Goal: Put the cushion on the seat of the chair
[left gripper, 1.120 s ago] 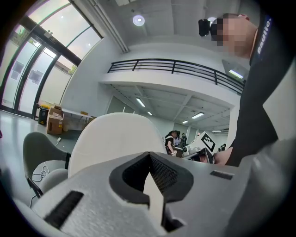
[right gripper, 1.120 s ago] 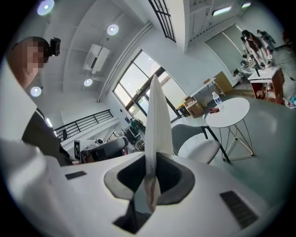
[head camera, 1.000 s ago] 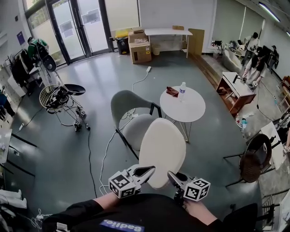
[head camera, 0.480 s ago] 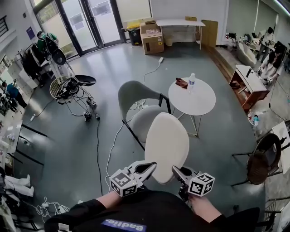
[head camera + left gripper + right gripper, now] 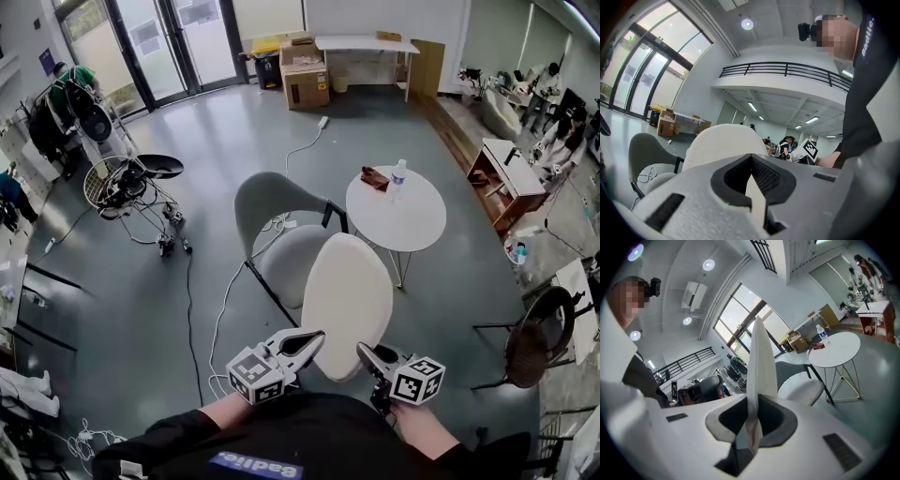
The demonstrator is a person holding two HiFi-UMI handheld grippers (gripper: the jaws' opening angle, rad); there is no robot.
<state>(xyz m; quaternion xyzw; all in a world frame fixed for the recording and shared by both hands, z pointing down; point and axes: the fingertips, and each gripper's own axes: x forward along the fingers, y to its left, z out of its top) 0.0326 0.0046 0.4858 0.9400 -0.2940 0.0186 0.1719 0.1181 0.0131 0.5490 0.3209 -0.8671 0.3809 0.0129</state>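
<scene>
Left gripper (image 5: 312,337) and right gripper (image 5: 366,351): jaws of both nearly closed, each pinching the near rim of the off-white oval cushion (image 5: 347,286), one at its left side and one at its right, with the thin edge wedged between the pads in both gripper views. Cushion is held off the floor between the person and the grey chair (image 5: 267,202), its far end overlapping the front of the chair seat (image 5: 284,262) in the head view; contact with the seat cannot be told. White round table (image 5: 412,225) with a bottle (image 5: 398,174) stands just beside the chair, on its right.
</scene>
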